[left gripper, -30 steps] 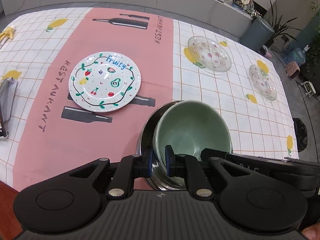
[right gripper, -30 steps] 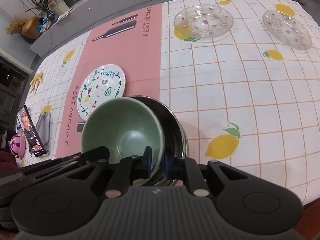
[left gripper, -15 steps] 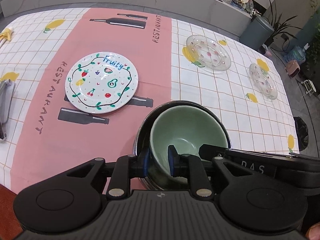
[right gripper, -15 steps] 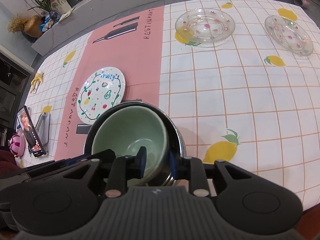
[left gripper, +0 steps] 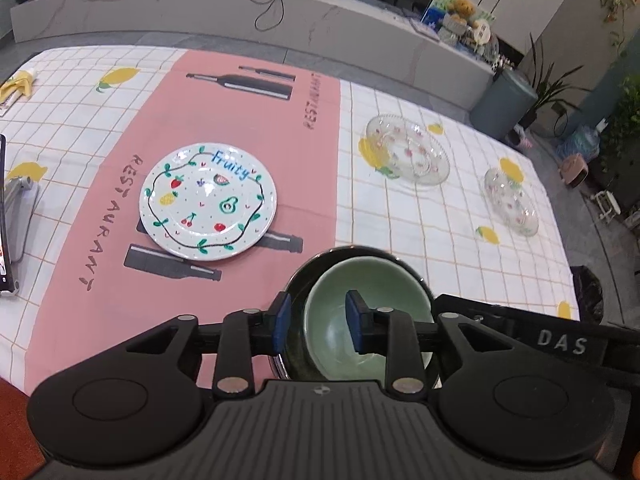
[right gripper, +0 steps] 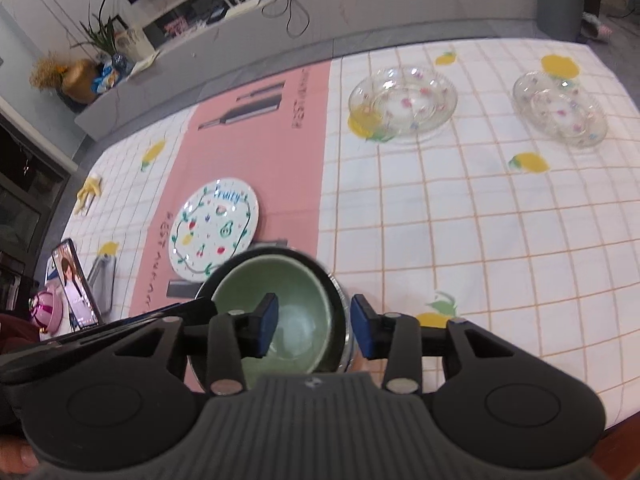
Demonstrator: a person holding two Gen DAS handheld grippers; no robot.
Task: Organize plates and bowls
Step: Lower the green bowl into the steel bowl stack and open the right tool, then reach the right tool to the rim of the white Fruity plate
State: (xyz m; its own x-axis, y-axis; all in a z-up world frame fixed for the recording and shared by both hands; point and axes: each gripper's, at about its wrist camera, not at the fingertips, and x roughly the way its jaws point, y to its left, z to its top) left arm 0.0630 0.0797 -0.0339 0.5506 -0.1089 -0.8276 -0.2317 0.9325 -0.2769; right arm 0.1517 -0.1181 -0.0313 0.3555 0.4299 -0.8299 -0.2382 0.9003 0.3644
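A pale green bowl (left gripper: 380, 286) (right gripper: 280, 280) sits nested inside a dark steel bowl (left gripper: 298, 292) (right gripper: 335, 300) near the table's front edge. My left gripper (left gripper: 318, 322) straddles the left rims of both bowls. Its jaws are opening and the blue pads stand clear of the rims. My right gripper (right gripper: 314, 324) straddles the right rims in the same way, also opening, and its pads touch nothing. A white "Fruity" plate (left gripper: 208, 208) (right gripper: 214, 226) lies on the pink strip beyond the bowls.
Two clear glass plates with flower prints lie at the far right, a larger one (left gripper: 408, 156) (right gripper: 402, 100) and a smaller one (left gripper: 512, 202) (right gripper: 560, 108). A phone on a stand (right gripper: 76, 284) stands at the left edge. The table's front edge runs just below the grippers.
Both grippers were shut on the green bowl's rim, holding it tilted over the steel bowl. Their jaws have since spread, and the green bowl now rests level inside the steel bowl.
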